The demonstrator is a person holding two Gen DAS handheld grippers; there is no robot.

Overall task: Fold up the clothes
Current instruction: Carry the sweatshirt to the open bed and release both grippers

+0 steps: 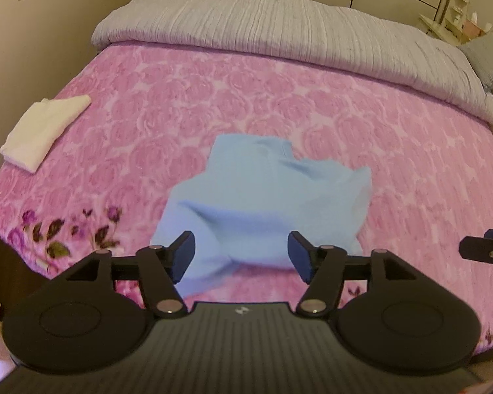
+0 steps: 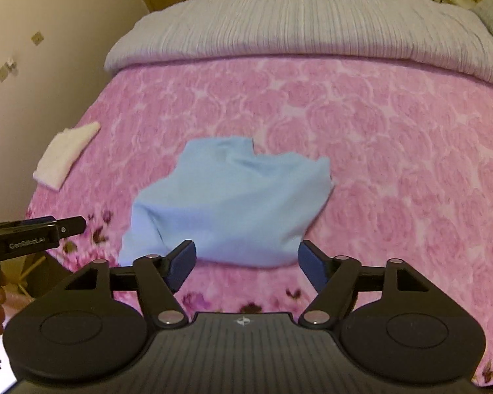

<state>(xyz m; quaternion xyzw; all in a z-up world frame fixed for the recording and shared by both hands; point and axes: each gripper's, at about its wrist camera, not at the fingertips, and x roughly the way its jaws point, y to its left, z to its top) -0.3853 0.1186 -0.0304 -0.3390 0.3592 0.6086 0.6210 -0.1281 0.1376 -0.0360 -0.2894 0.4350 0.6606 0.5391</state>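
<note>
blue garment (image 1: 263,203): soft, limp, crumpled on bed (image 1: 410,164) | grab near hem corners | left gripper (image 1: 241,256), right gripper (image 2: 246,262): fingers spread, empty

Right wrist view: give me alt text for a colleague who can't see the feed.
A crumpled light blue garment lies on a pink rose-patterned bedspread, just beyond the right gripper, whose jaws stand open with nothing between them. A folded white garment sits at the bed's left edge, a grey duvet is bunched along the far end, and the left gripper pokes in from the left.
</note>
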